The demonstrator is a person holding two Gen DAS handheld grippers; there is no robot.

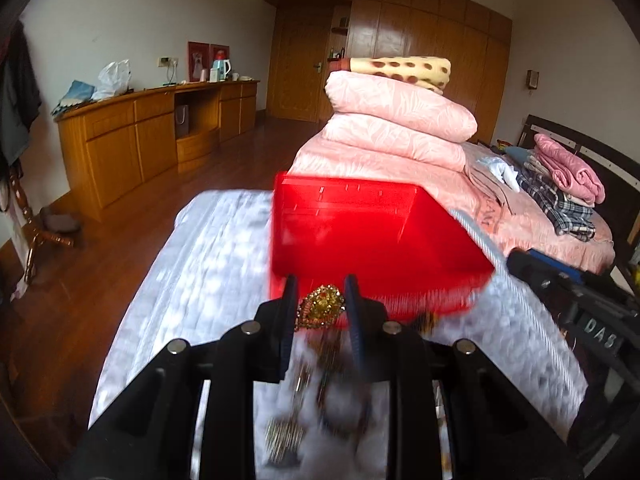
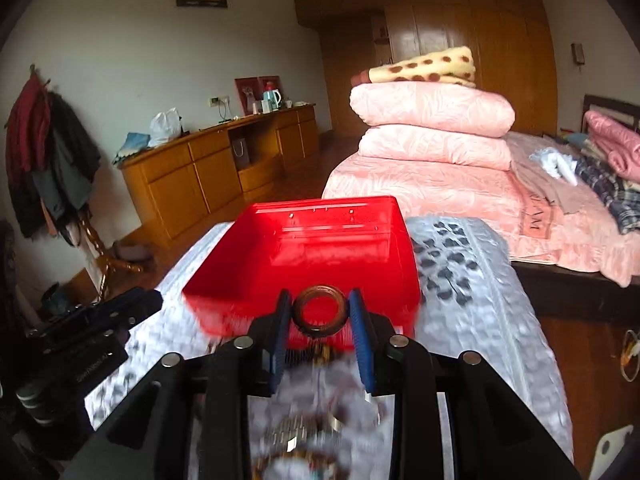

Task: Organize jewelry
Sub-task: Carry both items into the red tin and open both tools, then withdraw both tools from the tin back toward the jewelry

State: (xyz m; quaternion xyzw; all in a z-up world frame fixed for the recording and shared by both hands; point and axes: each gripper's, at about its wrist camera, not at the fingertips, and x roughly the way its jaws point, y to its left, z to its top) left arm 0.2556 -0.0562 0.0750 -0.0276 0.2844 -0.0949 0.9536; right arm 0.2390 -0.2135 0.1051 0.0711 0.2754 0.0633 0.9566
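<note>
Here the left tool [image 1: 321,300] pinches a gold ornament [image 1: 322,307]; the right tool [image 2: 319,312] pinches a brown ring [image 2: 319,312].

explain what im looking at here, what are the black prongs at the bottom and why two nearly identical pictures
The black prongs are handheld grippers, one in each of a person's hands, with a wide-angle camera on each looking along its two fingers. That gives two pictures of one bedroom.

In the left view, the left gripper is shut on a gold ornate piece of jewelry. In the right view, the right gripper is shut on a brown ring.

Ahead of both sits an open red box on a silvery quilted cover. More jewelry lies blurred on the cover below the grippers.
</note>
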